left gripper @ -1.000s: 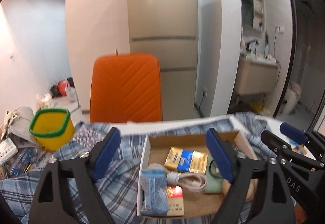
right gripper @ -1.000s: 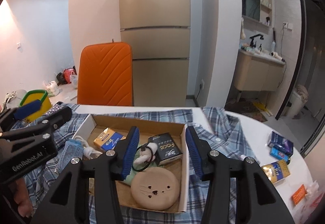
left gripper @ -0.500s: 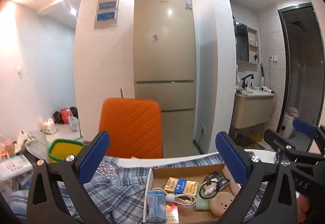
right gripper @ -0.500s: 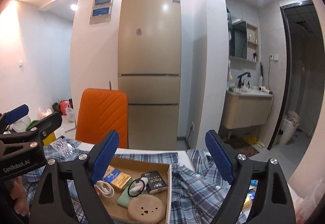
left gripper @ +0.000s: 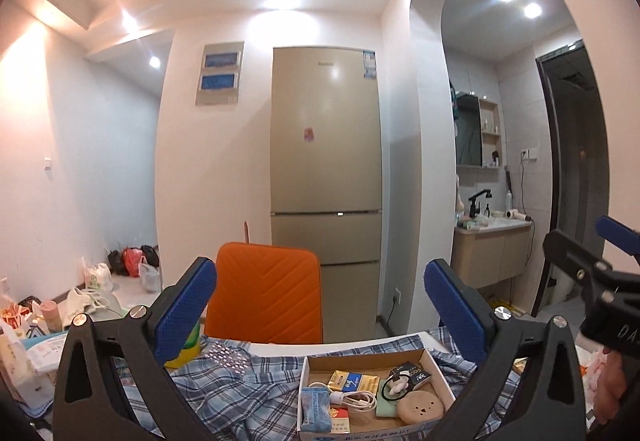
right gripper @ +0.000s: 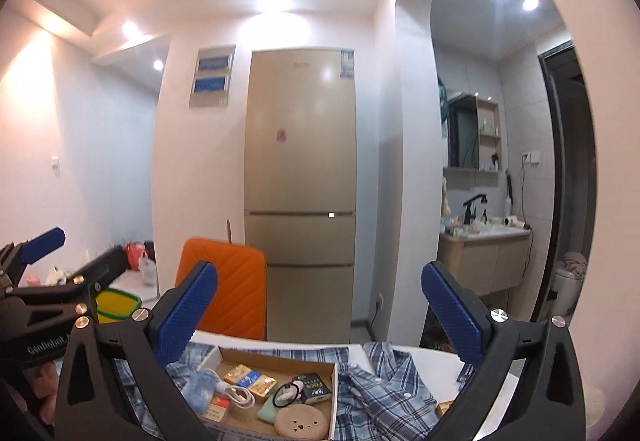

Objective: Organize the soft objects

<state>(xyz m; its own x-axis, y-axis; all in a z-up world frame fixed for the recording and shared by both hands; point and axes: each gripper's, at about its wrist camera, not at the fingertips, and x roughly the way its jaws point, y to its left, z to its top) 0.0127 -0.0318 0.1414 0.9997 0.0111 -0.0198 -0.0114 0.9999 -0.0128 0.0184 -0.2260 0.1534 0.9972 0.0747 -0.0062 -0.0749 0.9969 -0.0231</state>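
Note:
A blue plaid shirt [left gripper: 240,397] lies rumpled over the table; it also shows in the right wrist view [right gripper: 384,397]. On it sits a shallow cardboard box [left gripper: 362,357] [right gripper: 335,393] holding a round tan cushion with a face [left gripper: 420,409] [right gripper: 302,422], a white cable [left gripper: 356,397], a blue tissue pack [left gripper: 315,412] and small packets. My left gripper [left gripper: 320,305] is open and empty, raised above and behind the box. My right gripper [right gripper: 320,305] is open and empty, also raised, to the right of the left one.
An orange chair [left gripper: 266,301] stands behind the table, a beige fridge [left gripper: 326,177] behind it. A yellow bin with a green rim [right gripper: 114,305] sits at the left. Bags and clutter lie at the far left [left gripper: 28,325]. Small packets lie on the table's right [right gripper: 466,373].
Both grippers have lifted and pulled back from the box, tilting up so the room fills the views. The right gripper's jaws have opened wide. The box contents have not moved.

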